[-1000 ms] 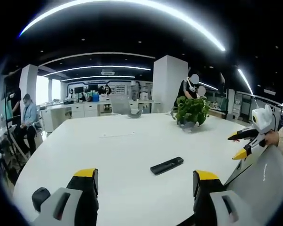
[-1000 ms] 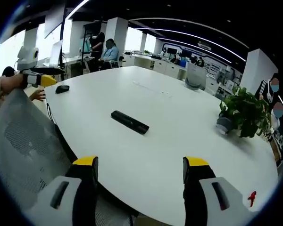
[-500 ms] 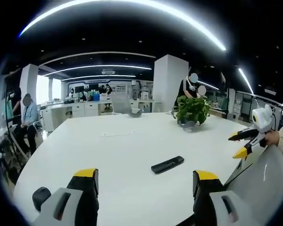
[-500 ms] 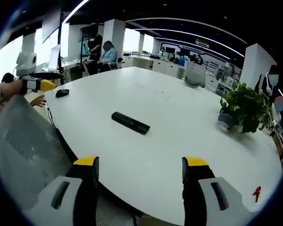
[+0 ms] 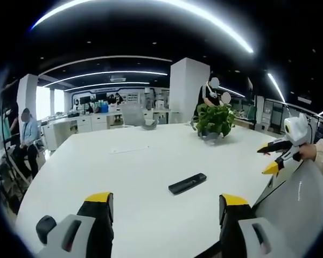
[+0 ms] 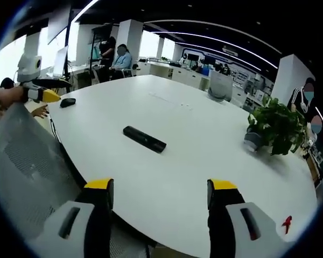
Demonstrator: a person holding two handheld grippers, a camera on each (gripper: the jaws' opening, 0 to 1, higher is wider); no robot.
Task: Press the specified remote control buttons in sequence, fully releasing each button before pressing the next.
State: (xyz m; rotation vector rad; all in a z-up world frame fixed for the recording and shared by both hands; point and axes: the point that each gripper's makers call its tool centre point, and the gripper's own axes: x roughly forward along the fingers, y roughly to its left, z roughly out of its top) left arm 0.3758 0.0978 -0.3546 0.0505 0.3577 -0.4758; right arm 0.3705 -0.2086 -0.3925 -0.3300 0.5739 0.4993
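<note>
Plant (image 6: 274, 129) and mouse (image 6: 68, 102) flank remote (image 6: 144, 139) on table (image 6: 204, 150).

- A large white oval table (image 5: 151, 161) (image 6: 204, 161) with a smooth matte top carries everything here.
- 1 slim black rectangular remote control (image 5: 187, 183) (image 6: 144, 139) lies flat near the middle of the top, well apart from the other items.
- 1 green leafy potted plant in a grey pot (image 5: 213, 122) (image 6: 273, 130) stands upright toward the far right part of the top.
- 1 small black rounded object (image 6: 68, 102) rests near the table's left edge.
- A thin pale strip, too small to identify, lies flat on the far part of the top (image 5: 128, 150) (image 6: 169, 101).
</note>
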